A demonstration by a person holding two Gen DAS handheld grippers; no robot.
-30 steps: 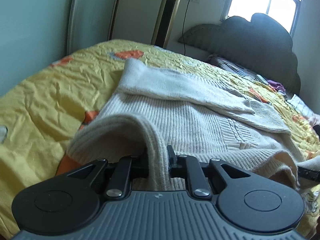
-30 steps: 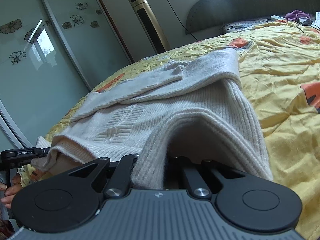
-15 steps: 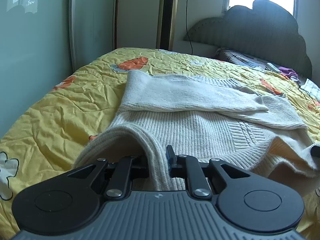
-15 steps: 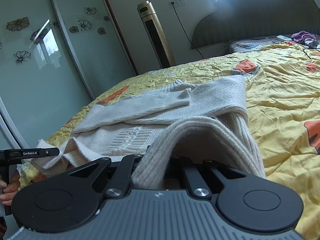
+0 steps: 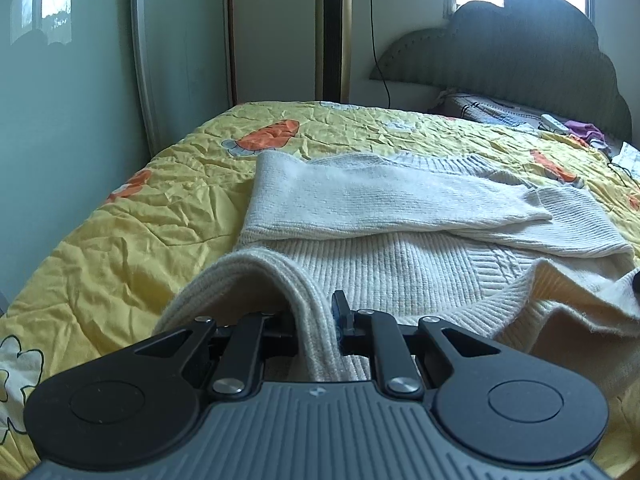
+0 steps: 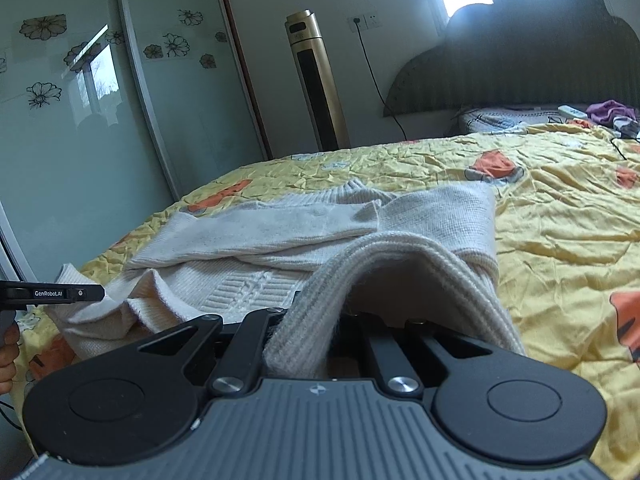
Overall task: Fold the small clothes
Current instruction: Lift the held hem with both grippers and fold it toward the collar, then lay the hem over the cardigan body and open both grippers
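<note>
Ribbed cream knit runs between the jaws of the left gripper [image 5: 316, 320], which are pressed together on the hem of the sweater [image 5: 400, 200] — the hem arches up off the yellow quilt [image 5: 120, 216]. The right gripper [image 6: 316, 320] pinches the hem's other corner the same way, though cloth hides its fingertips, so the grip is likely rather than plain. Both tools angle slightly downward. The sweater lies on the quilt, sleeves folded across its chest. A hand [image 6: 8, 352] shows at the right view's left edge.
</note>
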